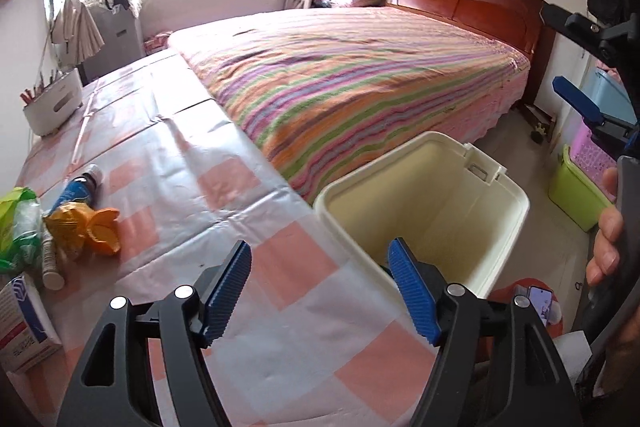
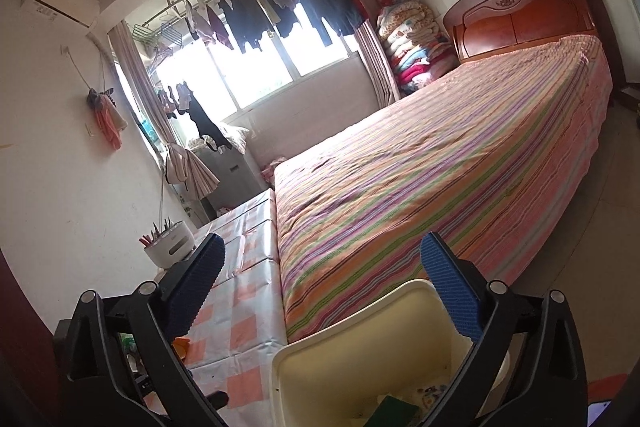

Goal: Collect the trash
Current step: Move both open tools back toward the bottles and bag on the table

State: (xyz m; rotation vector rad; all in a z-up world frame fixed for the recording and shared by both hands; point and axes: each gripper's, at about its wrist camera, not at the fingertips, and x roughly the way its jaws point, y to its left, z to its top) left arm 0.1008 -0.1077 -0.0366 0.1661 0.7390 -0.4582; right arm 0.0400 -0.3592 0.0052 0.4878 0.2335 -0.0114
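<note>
A cream plastic bin point(image 1: 424, 203) stands open beside the checked table point(image 1: 200, 187); in the right wrist view the bin point(image 2: 320, 363) holds a green item point(image 2: 394, 413) and small scraps. My left gripper point(image 1: 320, 291) is open and empty over the table's near edge, next to the bin. My right gripper point(image 2: 320, 291) is open and empty above the bin; it also shows at the right edge of the left wrist view point(image 1: 568, 55). Trash lies at the table's left: an orange wrapper point(image 1: 84, 227), a blue tube point(image 1: 80, 187), a paper cup point(image 1: 52, 267), a green bag point(image 1: 16, 223), a white box point(image 1: 24, 327).
A bed with a striped cover point(image 1: 360, 87) runs along the table's far side. A white utensil holder point(image 1: 52, 107) stands at the table's far left. Green point(image 1: 576, 191) and pink point(image 1: 588, 143) baskets sit on the floor at right. A phone point(image 1: 540, 303) lies on a red stool.
</note>
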